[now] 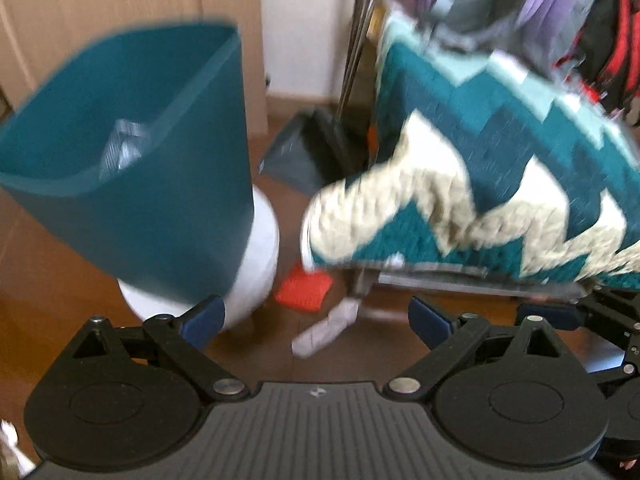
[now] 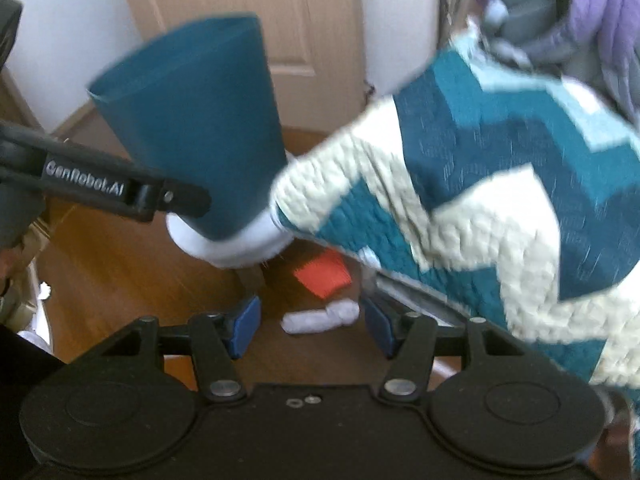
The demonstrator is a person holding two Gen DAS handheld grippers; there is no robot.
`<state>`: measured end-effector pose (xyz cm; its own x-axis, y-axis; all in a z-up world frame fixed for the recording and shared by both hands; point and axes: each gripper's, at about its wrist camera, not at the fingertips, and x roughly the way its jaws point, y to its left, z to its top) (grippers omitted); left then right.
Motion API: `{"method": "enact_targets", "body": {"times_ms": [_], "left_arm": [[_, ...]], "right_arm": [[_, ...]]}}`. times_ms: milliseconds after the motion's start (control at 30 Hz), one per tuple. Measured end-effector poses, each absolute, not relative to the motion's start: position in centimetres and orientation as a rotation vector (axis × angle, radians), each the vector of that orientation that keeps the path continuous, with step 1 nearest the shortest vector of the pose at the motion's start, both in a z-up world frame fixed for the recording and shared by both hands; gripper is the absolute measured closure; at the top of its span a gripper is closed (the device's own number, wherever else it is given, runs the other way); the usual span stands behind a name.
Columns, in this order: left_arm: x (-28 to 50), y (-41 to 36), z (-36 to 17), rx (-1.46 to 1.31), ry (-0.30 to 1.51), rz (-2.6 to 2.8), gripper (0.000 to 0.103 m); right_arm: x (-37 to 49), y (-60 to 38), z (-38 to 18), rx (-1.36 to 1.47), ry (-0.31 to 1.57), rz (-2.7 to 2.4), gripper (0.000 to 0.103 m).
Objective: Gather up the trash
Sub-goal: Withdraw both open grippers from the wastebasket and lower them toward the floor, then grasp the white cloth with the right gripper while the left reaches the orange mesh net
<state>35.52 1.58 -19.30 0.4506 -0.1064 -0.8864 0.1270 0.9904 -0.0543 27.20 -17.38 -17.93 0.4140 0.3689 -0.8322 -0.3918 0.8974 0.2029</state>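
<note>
Teal bin (image 1: 132,184) at left, on a white base (image 1: 256,264) – inside, one pale crumpled piece, blurred. On the wood floor (image 1: 60,280) right of the base: a red cloth (image 1: 304,286), then a white wad (image 2: 320,318) nearest the grippers. Zigzag quilt (image 1: 500,168) at right. Left gripper (image 1: 316,320) – jaws wide apart, empty. Right gripper (image 2: 312,328) likewise parted, gripping nothing.

"GenRobot.AI" on left gripper (image 2: 192,200) arm

Zigzag quilt (image 1: 500,184) drapes near a dustpan (image 1: 296,156) (grey).
</note>
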Motion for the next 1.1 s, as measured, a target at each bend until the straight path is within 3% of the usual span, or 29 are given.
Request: {"method": "enact_targets", "body": {"times_ms": [233, 700, 1100], "left_arm": [[37.3, -0.2, -26.8, 0.036, 1.239, -0.068, 0.004], [42.7, -3.7, -37.9, 0.257, 1.218, -0.150, 0.005], [42.5, -0.7, -41.2, 0.196, 1.263, -0.311, 0.005]], "right_arm": [[29.1, -18.3, -25.1, 0.079, 1.178, 0.400, 0.045], [34.9, -21.1, -38.0, 0.390, 1.348, 0.290, 0.045], [39.7, -17.3, -47.4, 0.610, 1.401, 0.129, 0.046]]}}
